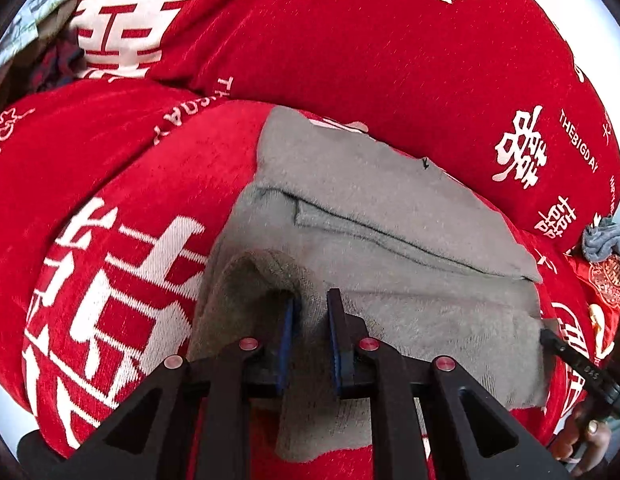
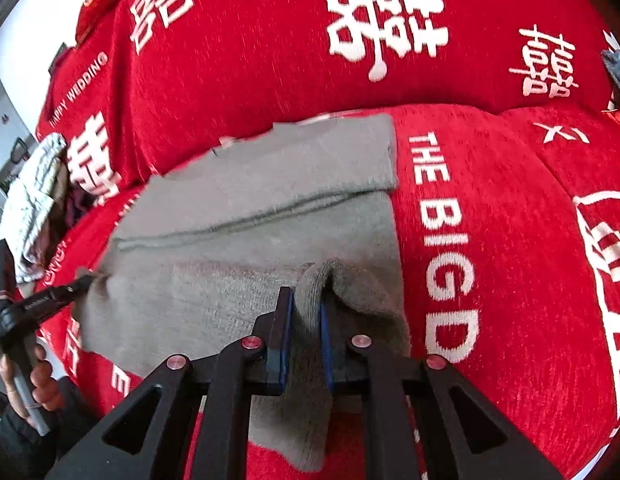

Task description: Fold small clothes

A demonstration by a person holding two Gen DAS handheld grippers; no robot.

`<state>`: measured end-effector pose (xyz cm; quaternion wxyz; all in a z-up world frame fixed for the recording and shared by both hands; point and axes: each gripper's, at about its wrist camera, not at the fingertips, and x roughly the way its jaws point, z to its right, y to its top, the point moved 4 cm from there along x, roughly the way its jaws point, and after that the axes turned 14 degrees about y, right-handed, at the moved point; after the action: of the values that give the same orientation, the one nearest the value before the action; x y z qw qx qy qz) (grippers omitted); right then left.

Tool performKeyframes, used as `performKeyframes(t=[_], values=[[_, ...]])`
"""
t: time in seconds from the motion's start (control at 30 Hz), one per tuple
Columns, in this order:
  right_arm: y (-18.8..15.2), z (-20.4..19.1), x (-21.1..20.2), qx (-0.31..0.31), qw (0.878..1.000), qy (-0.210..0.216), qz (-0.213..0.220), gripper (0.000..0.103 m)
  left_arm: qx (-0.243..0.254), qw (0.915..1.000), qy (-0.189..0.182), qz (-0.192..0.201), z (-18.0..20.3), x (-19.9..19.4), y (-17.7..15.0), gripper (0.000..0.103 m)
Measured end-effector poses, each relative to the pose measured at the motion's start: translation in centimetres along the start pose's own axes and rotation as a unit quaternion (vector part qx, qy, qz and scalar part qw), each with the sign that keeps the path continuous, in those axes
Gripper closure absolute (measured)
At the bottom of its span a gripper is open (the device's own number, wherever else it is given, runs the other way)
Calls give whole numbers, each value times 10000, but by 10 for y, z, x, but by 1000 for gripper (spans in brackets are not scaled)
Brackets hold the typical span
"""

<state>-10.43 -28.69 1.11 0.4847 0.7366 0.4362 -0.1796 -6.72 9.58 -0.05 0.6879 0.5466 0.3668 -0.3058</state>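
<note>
A grey knit garment [image 1: 390,248] lies folded in layers on the red cover [image 1: 350,40] printed with white characters. My left gripper [image 1: 312,312] stands open at its near-left corner. A hump of grey cloth drapes over the left fingertip [image 1: 289,312], and the gap between the pads shows only cloth lying beneath. In the right wrist view the garment [image 2: 250,216] spreads to the left, and my right gripper [image 2: 306,308] is shut on a raised ridge of its near-right corner. Each gripper shows at the other view's edge: the right gripper [image 1: 550,336] and the left gripper [image 2: 70,288].
A heap of other clothes [image 2: 34,200] lies at the cover's far left end. A blue-grey cloth [image 1: 606,240] and a red patterned cushion [image 1: 608,284] lie at the right end. A person's hands [image 2: 34,380] hold the gripper handles. The cover rises behind the garment as a backrest.
</note>
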Motion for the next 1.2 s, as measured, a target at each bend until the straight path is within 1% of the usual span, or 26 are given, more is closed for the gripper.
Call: performKeyframes(t=[0.03,0.07,0.1,0.13,0.2,0.3,0.4,0.57,0.63,0.67,0.73,0.77,0.8,0.87,0.9,0.93,0.97,1.07,1.13,1.17,1.2], values=[[-3,2,-1,47,10000,28,2,83,-29,10000,-42,-71,-2,0,-2,43],[-6,2,-3,84,9999,95,27,76,-116,9997,-163,-125,-5,-1,-4,12],[-8,2,-5,91,9999,106,42,65,-223,9994,-277,-55,-8,-5,-5,9],[-10,1,-8,74,9999,77,75,52,-307,9989,-335,120,-11,-13,-8,9],[-16,-2,-18,6,9998,58,196,45,-158,9990,-393,149,-10,-20,-14,9],[-28,-4,-30,-25,9997,60,245,45,16,9989,-464,77,-6,-25,-28,9],[-38,-2,-36,100,9995,143,280,45,211,9992,-328,72,0,-23,-37,9],[-40,-6,-30,-25,9998,163,132,45,256,9990,-357,-95,13,-15,-41,9],[-39,-7,-24,-40,9997,220,83,49,332,9990,-294,-100,17,-13,-42,9],[-38,-7,-21,-30,9996,282,51,55,338,9990,-281,-93,19,-12,-41,9],[-37,-6,-13,-5,9995,329,-8,63,313,9991,-275,-93,21,-12,-39,9],[-35,-6,-11,-36,9995,327,-9,66,288,9991,-303,-90,21,-12,-38,18],[-35,-6,-10,-47,9994,350,-16,74,296,9991,-300,-69,21,-14,-36,36],[-33,-7,-10,25,9988,479,-51,84,374,9991,-198,-92,20,-12,-34,49],[-33,-8,-10,10,9987,504,-54,86,376,9990,-209,-98,18,-12,-33,54],[-33,-10,-10,-44,9987,499,-65,86,367,9991,-200,-103,16,-11,-32,59],[-33,-12,-10,-107,9987,481,-83,86,351,9992,-154,-119,13,-11,-32,65],[-34,-16,-10,-152,9986,491,-97,86,242,9992,-285,-138,7,-15,-31,65],[-34,-14,-7,-98,9986,498,-119,83,280,9992,-260,-123,7,-14,-31,65],[-34,-13,-6,-49,9986,514,-123,83,300,9992,-240,-134,8,-13,-32,68],[-34,-11,-4,5,9984,541,-133,83,286,9992,-235,-138,8,-11,-32,76]])
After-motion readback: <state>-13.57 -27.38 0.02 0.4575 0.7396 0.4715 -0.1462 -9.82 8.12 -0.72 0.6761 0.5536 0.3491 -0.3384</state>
